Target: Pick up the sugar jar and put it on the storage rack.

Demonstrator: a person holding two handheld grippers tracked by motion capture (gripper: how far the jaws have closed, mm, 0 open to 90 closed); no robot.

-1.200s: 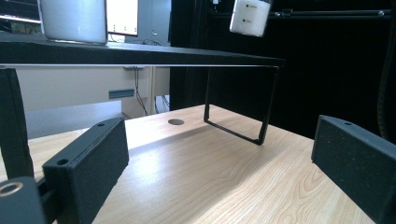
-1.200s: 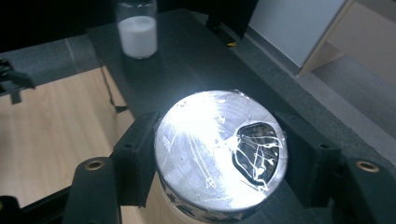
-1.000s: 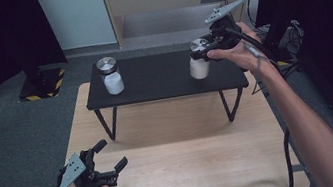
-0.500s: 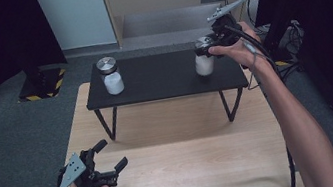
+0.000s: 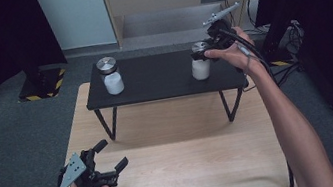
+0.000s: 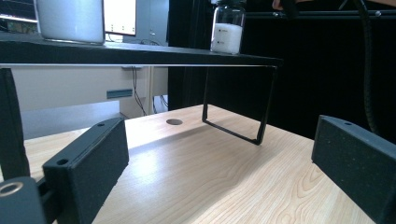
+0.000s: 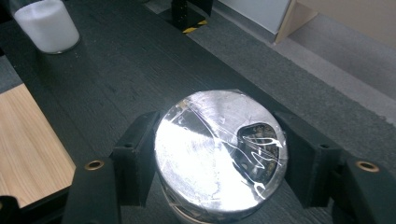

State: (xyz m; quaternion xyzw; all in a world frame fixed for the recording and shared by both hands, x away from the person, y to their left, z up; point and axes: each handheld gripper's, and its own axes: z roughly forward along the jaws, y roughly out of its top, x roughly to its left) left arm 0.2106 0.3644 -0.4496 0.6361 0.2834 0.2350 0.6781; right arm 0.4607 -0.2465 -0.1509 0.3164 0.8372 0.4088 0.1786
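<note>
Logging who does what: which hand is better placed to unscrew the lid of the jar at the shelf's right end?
Right. Its claw already has a jaw on each side of the silver lid, while the left claw sits open over the wooden table.

I see grey carpet [image 5: 3, 129] around the wooden worktop [image 5: 186, 166], a yellow-striped black base [image 5: 41, 85] left, cables [image 5: 282, 55] right.

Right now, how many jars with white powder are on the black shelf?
2. One jar stands free near the left end of the black shelf. The other jar is near the right end, with the right gripper closed around its silver lid.
</note>
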